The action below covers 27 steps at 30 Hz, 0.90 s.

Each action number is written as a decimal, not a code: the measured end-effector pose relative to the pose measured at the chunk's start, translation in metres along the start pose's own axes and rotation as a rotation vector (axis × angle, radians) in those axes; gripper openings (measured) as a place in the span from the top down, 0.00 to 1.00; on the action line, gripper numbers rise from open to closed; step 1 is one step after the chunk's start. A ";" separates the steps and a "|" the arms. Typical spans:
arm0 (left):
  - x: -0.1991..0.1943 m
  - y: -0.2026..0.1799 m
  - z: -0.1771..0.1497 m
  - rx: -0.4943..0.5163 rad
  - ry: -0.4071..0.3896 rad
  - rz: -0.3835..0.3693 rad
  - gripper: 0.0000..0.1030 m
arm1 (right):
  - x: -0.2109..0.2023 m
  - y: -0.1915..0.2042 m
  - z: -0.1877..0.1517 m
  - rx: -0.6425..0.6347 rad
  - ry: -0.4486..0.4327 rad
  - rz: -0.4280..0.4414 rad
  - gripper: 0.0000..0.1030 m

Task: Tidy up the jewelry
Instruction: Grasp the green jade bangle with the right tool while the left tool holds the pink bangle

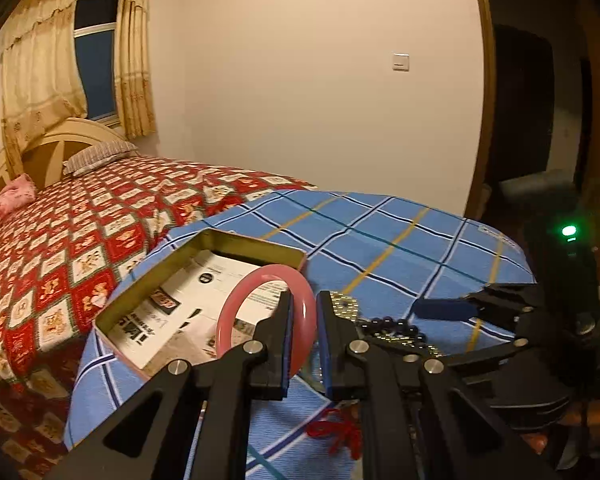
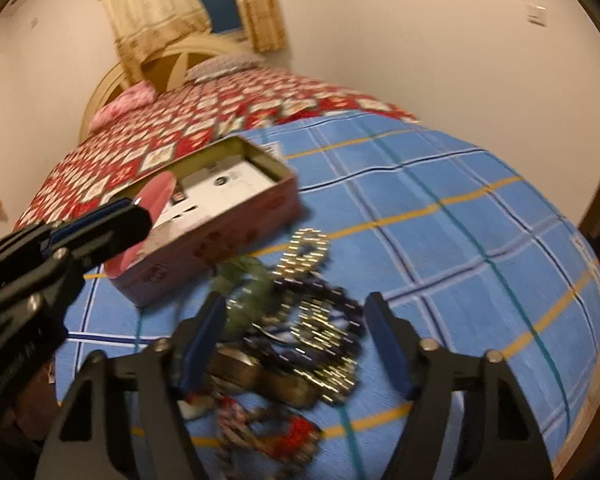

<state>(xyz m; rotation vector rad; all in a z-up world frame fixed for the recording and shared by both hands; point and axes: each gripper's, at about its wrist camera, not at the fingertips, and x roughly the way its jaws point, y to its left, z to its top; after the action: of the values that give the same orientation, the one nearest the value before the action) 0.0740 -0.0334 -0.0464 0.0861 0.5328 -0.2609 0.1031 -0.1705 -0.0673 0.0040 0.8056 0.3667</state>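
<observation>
My left gripper [image 1: 305, 300] is shut on a pink bangle [image 1: 236, 300] and holds it over the near end of an open tin box [image 1: 156, 280] lined with printed paper. In the right wrist view the bangle [image 2: 156, 192] and the left gripper [image 2: 138, 208] show above the box [image 2: 228, 224]. My right gripper [image 2: 296, 312] is open above a pile of jewelry [image 2: 312, 312]: gold chains, dark beads, a green bangle [image 2: 248, 284] and a red knotted cord [image 2: 296, 432]. The right gripper also shows in the left wrist view [image 1: 440, 308].
Box and jewelry lie on a blue checked cloth [image 2: 460, 240] over the bed's foot. A red patterned quilt [image 1: 60, 248] covers the bed behind. A wall and a doorway [image 1: 532, 120] are beyond. The cloth falls away at its near and right edges.
</observation>
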 end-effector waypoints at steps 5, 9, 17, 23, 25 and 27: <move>0.003 0.013 -0.002 -0.026 0.007 0.010 0.90 | 0.028 0.014 0.002 -0.029 0.082 0.012 0.54; 0.007 0.022 -0.004 -0.046 0.013 0.012 0.90 | 0.033 0.018 -0.002 -0.044 0.100 0.044 0.75; 0.004 0.033 -0.005 -0.071 0.005 0.017 0.90 | 0.016 0.017 -0.003 -0.040 0.064 0.068 0.90; 0.001 0.037 -0.006 -0.081 0.001 0.024 0.90 | 0.000 0.018 0.005 -0.045 0.017 0.071 0.90; 0.000 0.036 -0.005 -0.075 0.000 0.025 0.90 | -0.005 0.017 0.011 -0.047 -0.001 0.073 0.90; 0.000 0.035 -0.003 -0.067 -0.002 0.030 0.90 | -0.008 0.017 0.018 -0.052 -0.009 0.076 0.90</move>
<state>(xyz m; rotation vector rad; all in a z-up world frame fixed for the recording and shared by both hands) 0.0818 0.0005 -0.0486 0.0285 0.5373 -0.2136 0.1055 -0.1550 -0.0472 -0.0122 0.7886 0.4588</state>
